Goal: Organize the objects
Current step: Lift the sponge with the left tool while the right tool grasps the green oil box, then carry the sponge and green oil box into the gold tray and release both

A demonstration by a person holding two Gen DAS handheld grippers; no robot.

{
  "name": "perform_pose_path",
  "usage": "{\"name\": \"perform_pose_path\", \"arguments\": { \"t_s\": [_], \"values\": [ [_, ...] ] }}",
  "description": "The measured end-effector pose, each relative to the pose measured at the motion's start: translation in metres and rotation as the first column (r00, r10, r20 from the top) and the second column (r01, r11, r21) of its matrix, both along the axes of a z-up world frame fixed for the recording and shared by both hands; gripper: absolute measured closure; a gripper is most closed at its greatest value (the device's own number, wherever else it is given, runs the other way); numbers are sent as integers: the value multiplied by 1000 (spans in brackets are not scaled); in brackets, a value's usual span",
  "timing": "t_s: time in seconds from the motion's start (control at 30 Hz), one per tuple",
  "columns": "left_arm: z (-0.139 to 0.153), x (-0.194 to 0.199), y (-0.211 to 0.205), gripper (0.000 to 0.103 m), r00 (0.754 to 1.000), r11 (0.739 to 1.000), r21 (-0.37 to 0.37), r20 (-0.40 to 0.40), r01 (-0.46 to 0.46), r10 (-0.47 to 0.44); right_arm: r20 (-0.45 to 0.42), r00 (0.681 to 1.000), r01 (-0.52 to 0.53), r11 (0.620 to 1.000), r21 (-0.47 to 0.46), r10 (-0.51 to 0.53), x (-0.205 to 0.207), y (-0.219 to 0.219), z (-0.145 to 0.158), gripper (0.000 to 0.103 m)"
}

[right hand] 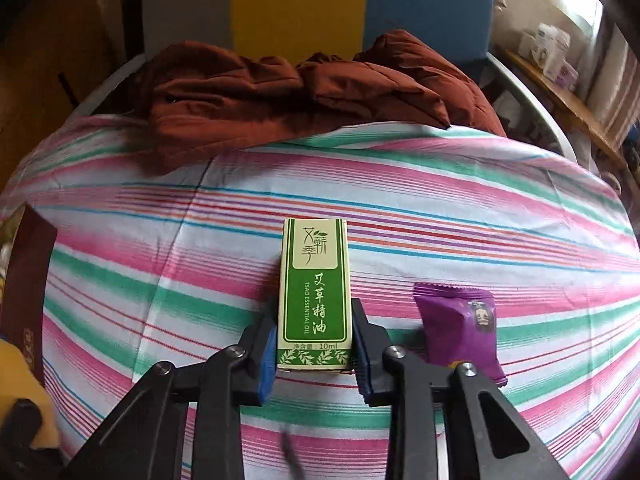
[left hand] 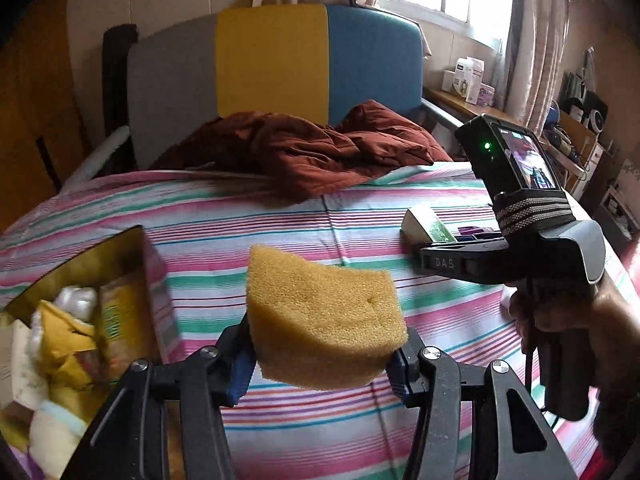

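Note:
My left gripper (left hand: 322, 354) is shut on a yellow sponge (left hand: 324, 320) and holds it above the striped bed sheet (left hand: 280, 224), just right of an open box (left hand: 148, 276) with several items inside. My right gripper (right hand: 314, 344) has its jaws against both sides of a green essential-oil carton (right hand: 314, 296) lying on the sheet. The carton also shows in the left wrist view (left hand: 426, 226), at the tips of the right gripper tool (left hand: 512, 256). A purple candy packet (right hand: 460, 328) lies just right of the carton.
A crumpled rust-brown quilt (left hand: 304, 148) lies at the head of the bed, before a grey, yellow and blue headboard (left hand: 272, 60). The box's dark red wall (right hand: 24, 284) is at the left. A shelf with boxes (left hand: 472, 84) stands at the right.

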State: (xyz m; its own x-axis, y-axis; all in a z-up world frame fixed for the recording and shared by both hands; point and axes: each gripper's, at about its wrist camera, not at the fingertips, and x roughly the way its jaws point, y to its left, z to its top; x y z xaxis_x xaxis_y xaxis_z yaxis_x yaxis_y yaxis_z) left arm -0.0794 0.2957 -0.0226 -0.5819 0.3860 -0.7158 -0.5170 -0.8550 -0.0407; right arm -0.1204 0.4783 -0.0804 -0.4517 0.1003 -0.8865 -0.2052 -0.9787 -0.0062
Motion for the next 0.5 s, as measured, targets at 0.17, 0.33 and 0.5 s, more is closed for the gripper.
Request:
{"name": "perform_pose_path", "arguments": {
  "t_s": [0.17,0.33,0.5],
  "values": [
    [11,11,-14,48,999,1000,4,-46,-9,9,-4,1000,-31,999,-9,31,4,-5,1,73],
    [20,18,-25,48,998,1000,11,-63,-18,19,-12,996,-84,996,-14,83,9,-16,3,73],
    [27,23,-36,48,997,999,19,-73,-31,32,-20,989,-147,989,-3,147,14,-37,3,73]
  ]
}}
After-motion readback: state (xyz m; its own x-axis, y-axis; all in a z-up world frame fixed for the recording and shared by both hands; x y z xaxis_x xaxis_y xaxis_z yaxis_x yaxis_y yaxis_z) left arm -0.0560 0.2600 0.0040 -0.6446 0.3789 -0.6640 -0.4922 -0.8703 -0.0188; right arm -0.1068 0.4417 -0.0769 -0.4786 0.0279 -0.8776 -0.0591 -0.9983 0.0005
